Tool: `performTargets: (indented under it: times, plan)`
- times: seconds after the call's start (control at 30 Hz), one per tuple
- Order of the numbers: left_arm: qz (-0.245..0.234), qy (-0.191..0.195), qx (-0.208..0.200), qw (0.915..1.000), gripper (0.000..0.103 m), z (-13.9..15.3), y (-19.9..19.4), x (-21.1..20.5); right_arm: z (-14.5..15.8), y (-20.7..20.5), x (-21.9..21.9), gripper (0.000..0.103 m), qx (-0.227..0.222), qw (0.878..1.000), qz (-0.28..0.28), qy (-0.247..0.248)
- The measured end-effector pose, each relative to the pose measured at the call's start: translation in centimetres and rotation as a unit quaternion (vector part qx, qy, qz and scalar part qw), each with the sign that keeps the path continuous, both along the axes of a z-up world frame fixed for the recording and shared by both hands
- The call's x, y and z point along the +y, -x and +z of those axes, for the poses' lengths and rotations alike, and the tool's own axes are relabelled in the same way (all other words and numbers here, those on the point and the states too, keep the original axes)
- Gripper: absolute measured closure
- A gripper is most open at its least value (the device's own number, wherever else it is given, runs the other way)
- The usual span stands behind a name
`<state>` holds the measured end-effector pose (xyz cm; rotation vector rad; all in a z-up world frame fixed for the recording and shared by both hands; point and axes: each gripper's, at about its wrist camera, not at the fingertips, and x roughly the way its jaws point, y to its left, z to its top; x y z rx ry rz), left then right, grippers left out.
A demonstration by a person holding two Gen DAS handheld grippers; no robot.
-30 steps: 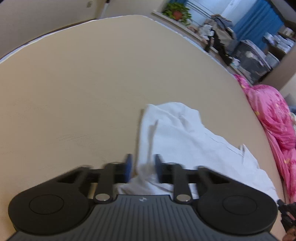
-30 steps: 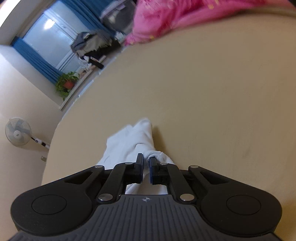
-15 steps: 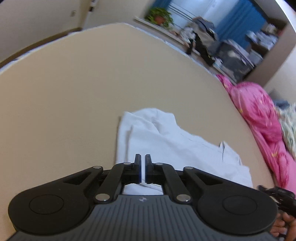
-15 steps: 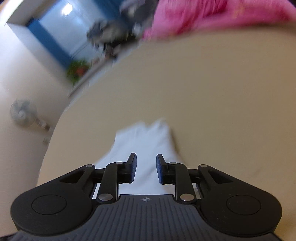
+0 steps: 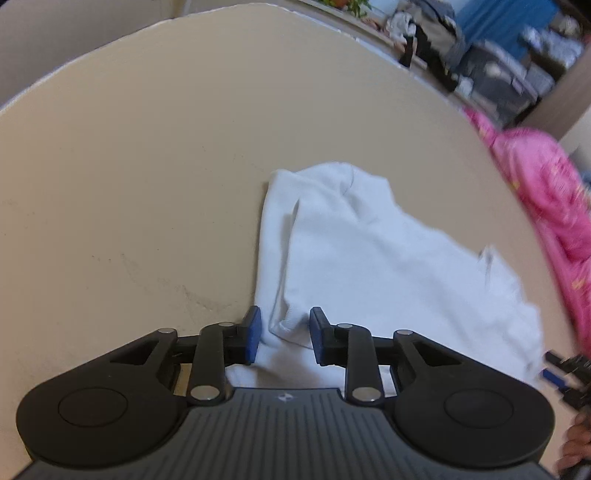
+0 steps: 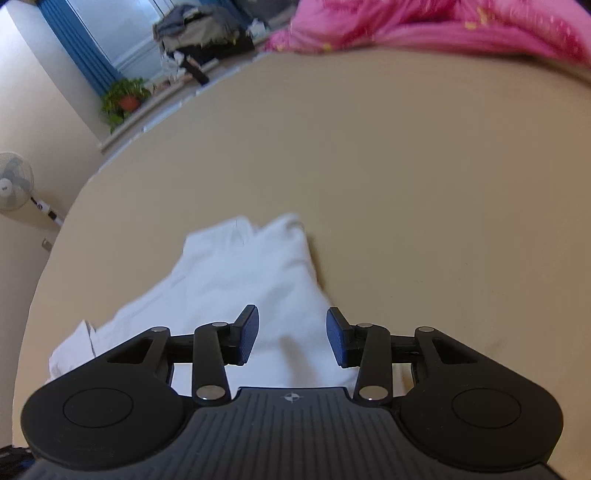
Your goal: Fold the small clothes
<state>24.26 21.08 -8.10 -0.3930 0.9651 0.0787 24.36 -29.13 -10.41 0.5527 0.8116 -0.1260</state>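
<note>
Left wrist view, left tool [image 5: 284,334] opening around white garment [image 5: 369,258] fold, seemingly released, right tool [image 6: 291,334] opening above it, tan surface [image 5: 147,166]

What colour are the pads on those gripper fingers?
Blue pads, clearest in the right wrist view.

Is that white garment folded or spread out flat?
Folded: the white garment shows doubled layers along its left edge, lying on the beige table.

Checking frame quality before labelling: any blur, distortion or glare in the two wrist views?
Left wrist view: white garment smeared at its right edge, pink bedding motion-blurred, table edge bowed by fisheye, left tongs sharp. Right wrist view: garment's far edge soft, window bright but not blown out, right tongs sharp.
</note>
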Motion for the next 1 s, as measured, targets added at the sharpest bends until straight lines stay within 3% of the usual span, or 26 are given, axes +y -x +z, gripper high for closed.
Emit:
performTargets:
  times: [0.03,0.07,0.23,0.33,0.4,0.5,0.63,0.8,0.87,0.93,0.97,1.0]
  plan:
    - [-0.004,-0.014,-0.005,0.9999,0.086,0.2,0.1,-0.2,-0.4,0.5,0.2,0.061,0.008,1.000,0.004,0.002]
    - [-0.001,-0.025,-0.015,0.9996,0.103,0.8,0.5,-0.4,-0.9,0.5,0.3,0.061,0.014,1.000,0.005,0.011]
    - [0.022,-0.021,-0.056,0.9980,0.103,4.2,3.7,0.6,-0.2,1.3,0.4,0.060,0.014,1.000,-0.003,0.022]
    - [0.019,-0.014,-0.030,0.9993,0.103,3.7,3.6,0.9,-0.2,1.6,0.5,0.060,0.017,0.999,0.000,0.030]
    - [0.005,0.002,-0.025,0.9997,0.093,3.0,2.7,0.8,-0.3,-0.3,1.6,0.060,0.027,0.999,-0.004,0.031]
    - [-0.011,-0.012,-0.043,0.9989,0.075,2.6,1.4,-0.2,0.0,-0.6,2.0,0.060,0.027,0.999,-0.003,0.036]
    - [-0.015,-0.026,-0.020,0.9994,0.074,1.0,0.4,-1.2,0.1,-0.6,2.1,0.060,0.027,0.999,0.008,0.039]
    - [-0.024,-0.062,-0.023,0.9975,0.074,0.5,0.4,-2.0,0.3,-0.7,1.9,0.060,0.029,0.999,0.012,0.040]
    - [-0.016,-0.054,-0.023,0.9982,0.074,0.4,0.4,-1.6,0.3,-0.7,2.1,0.060,0.028,0.999,0.016,0.042]
    - [-0.024,-0.046,-0.024,0.9984,0.079,0.2,0.3,-1.7,0.3,-0.8,2.3,0.059,0.027,0.999,0.021,0.040]
    - [-0.032,-0.054,-0.025,0.9977,0.091,0.1,0.3,-1.9,0.3,-0.8,2.3,0.059,0.028,0.999,0.024,0.040]
    - [-0.039,-0.072,-0.027,0.9963,0.097,0.2,0.4,-2.3,0.2,-0.8,2.4,0.059,0.030,0.998,0.026,0.041]
